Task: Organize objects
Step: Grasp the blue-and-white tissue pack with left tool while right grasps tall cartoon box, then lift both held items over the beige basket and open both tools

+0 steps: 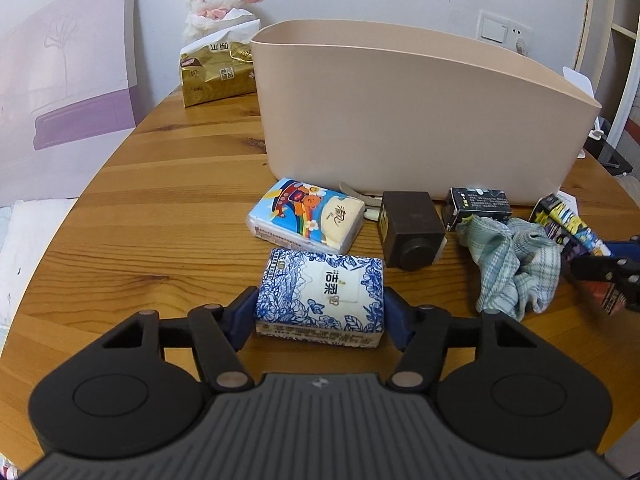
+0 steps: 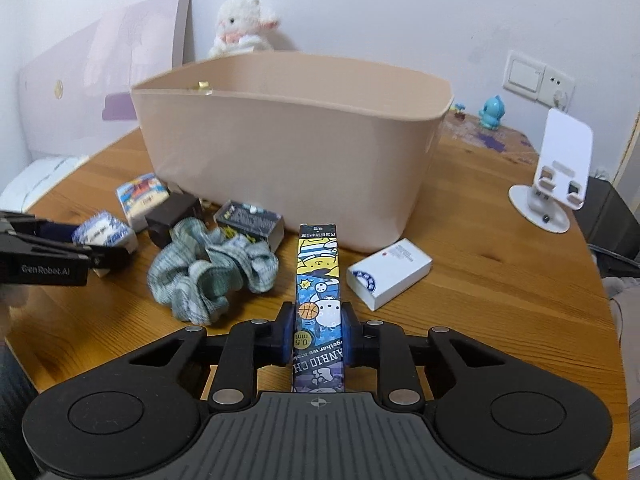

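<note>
A blue-and-white floral tissue pack (image 1: 320,300) lies on the wooden table (image 1: 160,216), and my left gripper (image 1: 320,314) has its blue pads against both sides of it. My right gripper (image 2: 318,336) is shut on a long cartoon-printed pen box (image 2: 320,280), which points away towards the beige bin (image 2: 280,152). In the left wrist view the right gripper (image 1: 600,276) shows at the right edge with that box (image 1: 568,220). The left gripper (image 2: 80,252) shows at the left of the right wrist view, around the floral pack (image 2: 104,232). The bin (image 1: 400,120) stands just behind the objects.
In front of the bin lie a colourful tissue pack (image 1: 308,216), a dark brown box (image 1: 412,232), a small black box (image 1: 480,204) and a crumpled blue-green cloth (image 1: 516,264). A white box (image 2: 388,272) and a white phone stand (image 2: 556,176) sit at right. A gold tissue pack (image 1: 216,72) and plush lamb (image 1: 220,0) are behind.
</note>
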